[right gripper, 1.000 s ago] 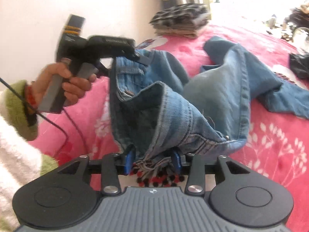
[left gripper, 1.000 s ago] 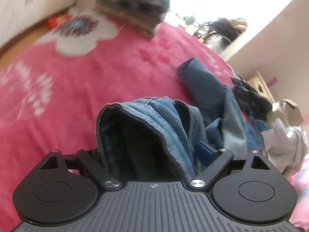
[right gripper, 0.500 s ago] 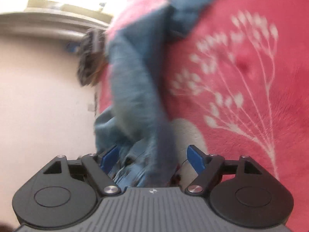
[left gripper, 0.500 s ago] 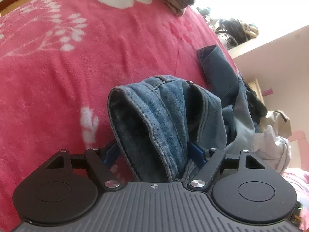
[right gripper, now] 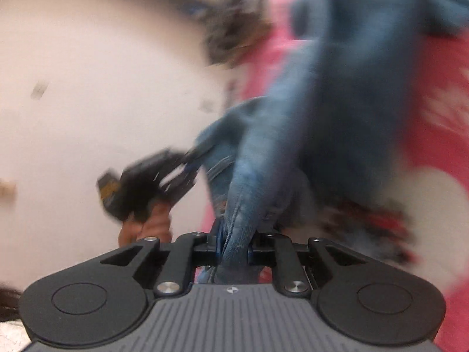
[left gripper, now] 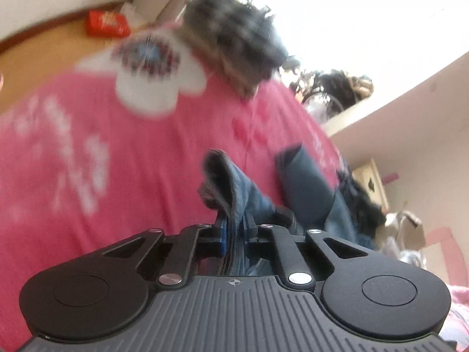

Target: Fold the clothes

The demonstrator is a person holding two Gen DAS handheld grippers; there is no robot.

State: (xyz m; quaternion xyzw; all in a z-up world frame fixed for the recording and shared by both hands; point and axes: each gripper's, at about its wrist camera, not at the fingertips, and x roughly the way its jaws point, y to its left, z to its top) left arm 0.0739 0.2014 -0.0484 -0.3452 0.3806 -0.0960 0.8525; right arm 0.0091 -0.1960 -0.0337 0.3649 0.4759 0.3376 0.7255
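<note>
Left wrist view: both grippers clamp down on the jeans (left gripper: pixel 243 196) over the pink bedspread (left gripper: pixel 88 176).

Half a second ago both sets of jaws stood wide around the denim; the left gripper (left gripper: pixel 234 234) and right gripper (right gripper: pixel 233 246) have just closed on it, ready for lifting into a fold.

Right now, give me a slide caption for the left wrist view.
Left gripper clamped on a fold of blue jeans above a pink floral blanket.

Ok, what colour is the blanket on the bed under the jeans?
Bright pink blanket with white flower and leaf prints; clearest in the left wrist view, though blurred.
</note>
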